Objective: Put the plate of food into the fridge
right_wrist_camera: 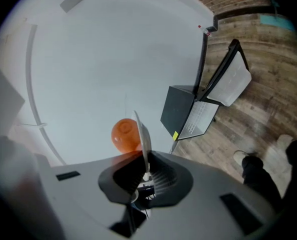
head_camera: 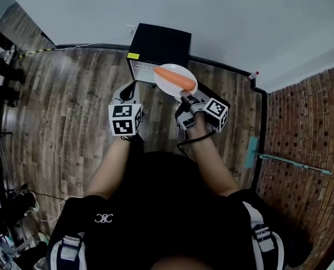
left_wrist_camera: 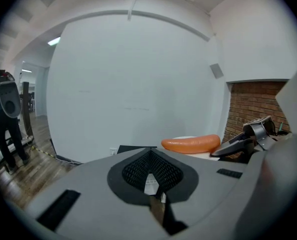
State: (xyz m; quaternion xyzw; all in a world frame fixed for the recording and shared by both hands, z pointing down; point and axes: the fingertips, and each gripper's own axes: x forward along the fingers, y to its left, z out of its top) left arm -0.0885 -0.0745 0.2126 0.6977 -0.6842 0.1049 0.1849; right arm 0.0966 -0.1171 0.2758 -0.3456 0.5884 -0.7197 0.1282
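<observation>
A small black fridge (head_camera: 158, 44) stands on the wooden floor against the white wall, its door (right_wrist_camera: 233, 79) swung open and a white interior showing. My right gripper (head_camera: 185, 98) is shut on the near rim of a white plate (head_camera: 170, 83) that carries a long orange piece of food (head_camera: 175, 77). It holds the plate just in front of the fridge's opening. In the right gripper view the plate (right_wrist_camera: 142, 139) stands edge-on between the jaws, with the food (right_wrist_camera: 126, 134) to its left. My left gripper (head_camera: 127, 91) hovers left of the plate, shut and holding nothing.
A brick wall (head_camera: 307, 128) rises at the right, with a teal-headed tool (head_camera: 251, 151) lying before it. Cables and gear (head_camera: 4, 66) crowd the far left. A person (left_wrist_camera: 6, 119) stands at the left in the left gripper view. My shoe (right_wrist_camera: 248, 159) shows below the fridge.
</observation>
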